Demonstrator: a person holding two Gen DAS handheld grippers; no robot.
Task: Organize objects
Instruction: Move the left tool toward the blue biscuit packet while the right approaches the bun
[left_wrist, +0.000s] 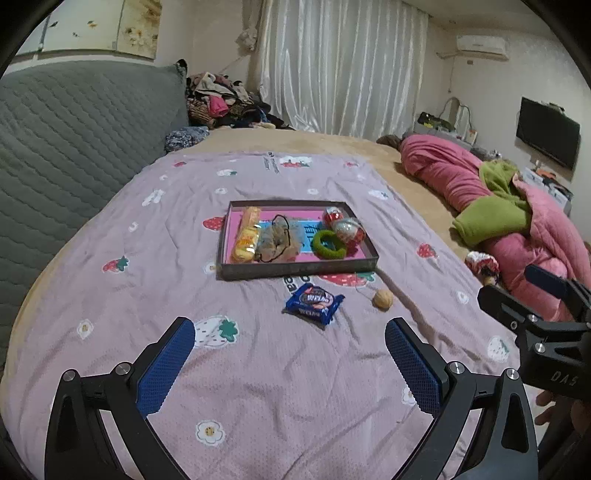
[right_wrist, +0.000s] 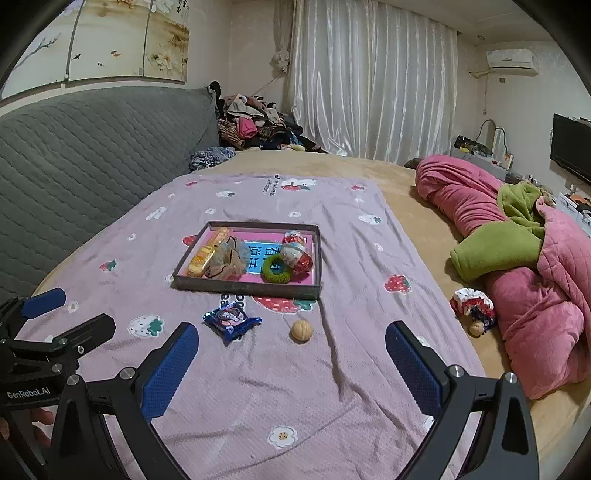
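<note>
- The left gripper (left_wrist: 290, 349) hovers low over the near part of a lilac strawberry-print blanket (left_wrist: 184, 229), its blue-padded fingers (left_wrist: 166, 369) spread wide with nothing between them.
- Farther back on the blanket sits a shallow dark-walled tray (left_wrist: 295, 268) with a pink floor and a blue printed panel in the middle.
- At the tray's left end lies a long yellow-orange snack packet (left_wrist: 246, 236), running near to far.
- Just right of it, touching, is a clear bag of brownish bits (left_wrist: 275, 242) with a thin black cord looped over it.
- Right of the blue panel, a fuzzy green ring (left_wrist: 328, 244) lies flat on the pink floor.
- Behind the ring, in the tray's far right corner, are two shiny red-and-silver wrapped sweets (left_wrist: 345, 225), bunched together.
- Outside the tray, near its front wall, lies a blue biscuit packet (left_wrist: 314, 302) with crimped ends and white lettering, flat and slightly skewed.
- Just right of the packet, apart from it, rests a small round tan walnut (left_wrist: 383, 298) with a ridged shell.
- The right gripper (right_wrist: 291, 349) hangs level with the left one, its jaws equally wide and empty; the walnut lies just beyond its fingers.
- Far right, off the blanket on the tan sheet, a red, white and blue scrunchie-like bundle (right_wrist: 474, 306) lies beside a second walnut (right_wrist: 476, 328).
- Beyond that sprawls a rumpled pink and green quilt (right_wrist: 517, 258).
</note>
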